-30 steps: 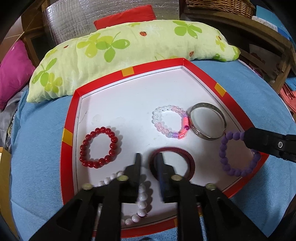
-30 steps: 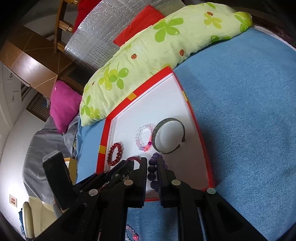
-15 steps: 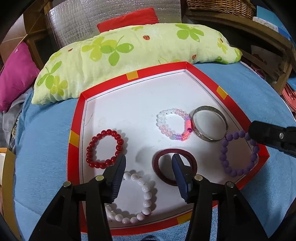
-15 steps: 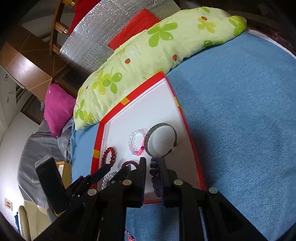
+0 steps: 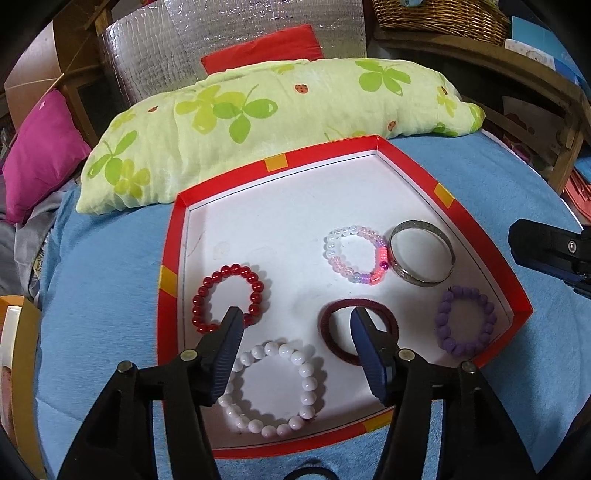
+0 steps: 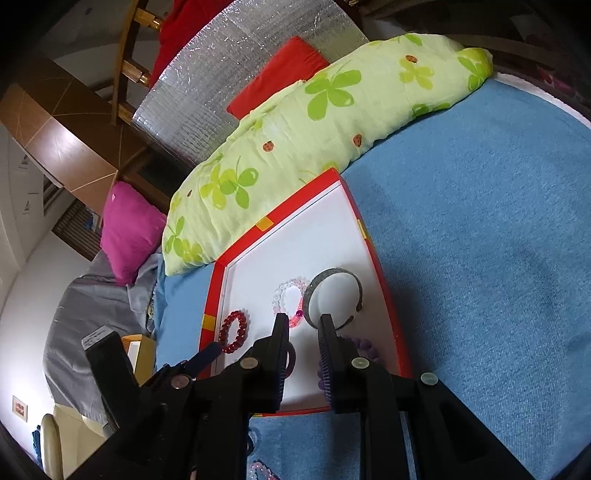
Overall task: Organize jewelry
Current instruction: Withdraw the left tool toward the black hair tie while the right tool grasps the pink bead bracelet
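A red-rimmed white tray [image 5: 173, 236] lies on a blue cloth. In it lie a red bead bracelet [image 5: 229, 297], a white bead bracelet [image 5: 275, 387], a dark red band [image 5: 332, 332], a pink-white bead bracelet [image 5: 356, 254], a silver bangle [image 5: 423, 256] and a purple bead bracelet [image 5: 465, 319]. My left gripper [image 5: 295, 317] is open and empty above the white bracelet and the dark red band. My right gripper [image 6: 303, 319] is open and empty above the tray's near right part, over the purple bracelet [image 6: 364, 345]; it also shows in the left wrist view [image 5: 546, 251].
A green clover-print pillow [image 5: 258, 110] lies along the tray's far side, with a magenta cushion [image 5: 40, 147] to the left and a red one [image 5: 266, 48] behind. More beaded jewelry [image 6: 258, 470] lies on the cloth near the tray's front edge. A wicker basket [image 5: 439, 14] stands on a shelf behind.
My left gripper opened, letting go of the dark red band, and drew back. My right gripper opened, released the purple bracelet into the tray and pulled back to the right.
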